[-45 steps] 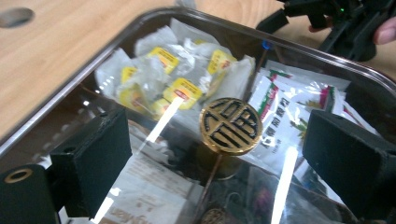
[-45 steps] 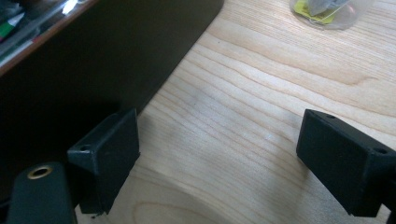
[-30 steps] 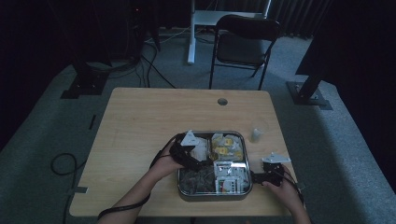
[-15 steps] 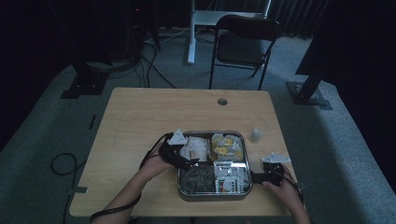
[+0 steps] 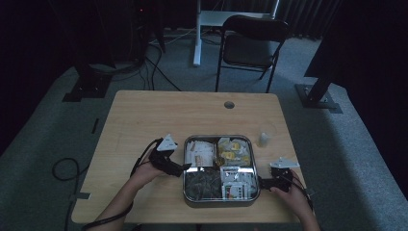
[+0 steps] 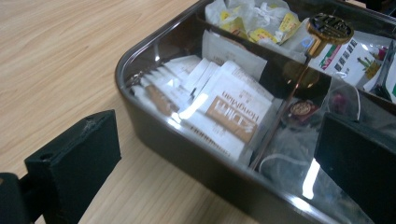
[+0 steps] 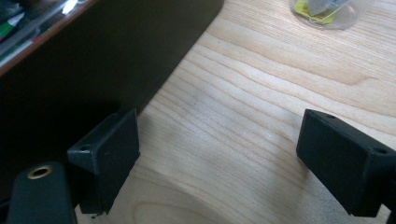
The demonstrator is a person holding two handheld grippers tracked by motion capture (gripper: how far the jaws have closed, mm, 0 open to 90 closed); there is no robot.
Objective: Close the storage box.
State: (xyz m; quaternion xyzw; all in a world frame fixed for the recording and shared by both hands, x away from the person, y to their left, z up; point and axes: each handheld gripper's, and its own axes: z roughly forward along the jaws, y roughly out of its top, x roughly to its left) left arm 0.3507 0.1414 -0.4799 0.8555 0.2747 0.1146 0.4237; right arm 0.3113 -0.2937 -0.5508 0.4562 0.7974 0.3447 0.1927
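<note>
A steel tray [image 5: 219, 137] with a cross divider sits near the table's front edge. It holds white sachets [image 5: 199, 151], yellow sachets [image 5: 234, 149], dark tea bags [image 5: 202, 184] and printed packets [image 5: 236, 184]. My left gripper [image 5: 181, 168] is open at the tray's left wall. In the left gripper view the gripper [image 6: 217, 168] straddles the tray rim [image 6: 140, 56], with brown-labelled white sachets [image 6: 229, 109] and a gold knob [image 6: 330, 28] beyond. My right gripper [image 5: 263, 183] rests open by the tray's right side. In its own view the right gripper [image 7: 224, 158] spans bare wood beside the tray's dark wall [image 7: 93, 60].
A small clear cup [image 5: 263, 137] stands on the table right of the tray, and the cup [image 7: 329, 9] also appears in the right gripper view. A cable hole [image 5: 229, 104] lies at the table's back. A folding chair [image 5: 250, 48] stands behind the table.
My left gripper has drawn back leftward from above the tray's upper-left compartment to the tray's left wall. The right gripper has stayed in place.
</note>
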